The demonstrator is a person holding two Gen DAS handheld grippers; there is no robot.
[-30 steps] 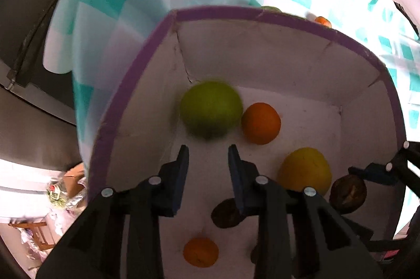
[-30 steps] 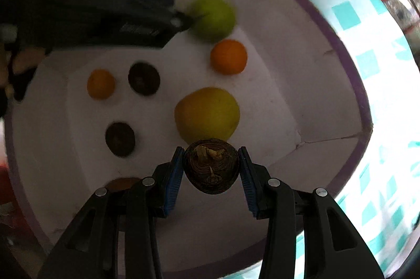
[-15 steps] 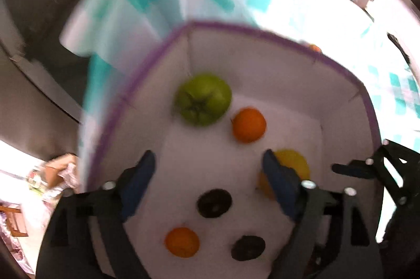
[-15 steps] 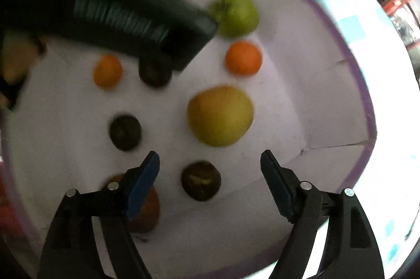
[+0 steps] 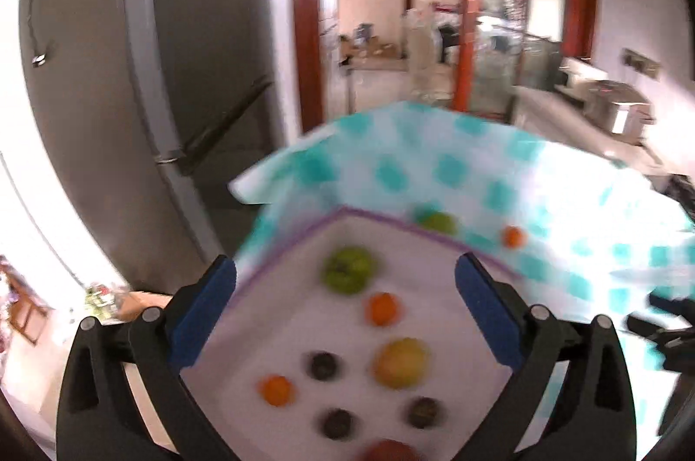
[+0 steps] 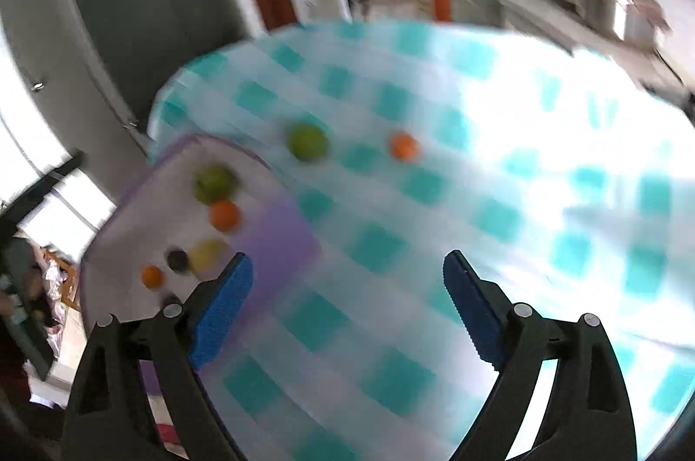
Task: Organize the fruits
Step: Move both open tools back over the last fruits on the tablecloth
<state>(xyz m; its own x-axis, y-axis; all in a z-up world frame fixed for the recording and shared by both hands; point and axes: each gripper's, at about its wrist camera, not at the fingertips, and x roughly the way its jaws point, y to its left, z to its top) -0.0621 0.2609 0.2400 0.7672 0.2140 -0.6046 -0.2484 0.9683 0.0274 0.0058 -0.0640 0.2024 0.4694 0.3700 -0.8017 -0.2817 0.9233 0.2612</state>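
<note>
Over the purple-rimmed box point(image 5: 278, 257) at the near left corner of the checked tablecloth point(image 6: 499, 174), both grippers now hang clear of the fruit. Left gripper point(image 5: 345, 309): jaws have just been opening, now wide apart, nothing between the pads; a second ago it sat low inside the box beside the green apple point(image 5: 347, 270). Right gripper point(image 6: 347, 300): jaws have just been opening, also wide apart and empty; a second ago it was clamped on a dark round fruit point(image 5: 423, 412), which now lies on the box floor near the front. Its view has swung from the box interior out over the cloth.

Box contents, blurred: green apple, two small oranges, a yellow fruit, three dark fruits, a reddish one at the near edge.

Judgement: one drop-off finished. Remaining on the cloth beyond the box's far rim: a second green fruit point(image 6: 306, 142) and a loose orange point(image 6: 404, 146), near each other. Right gripper appears headed for these.
</note>
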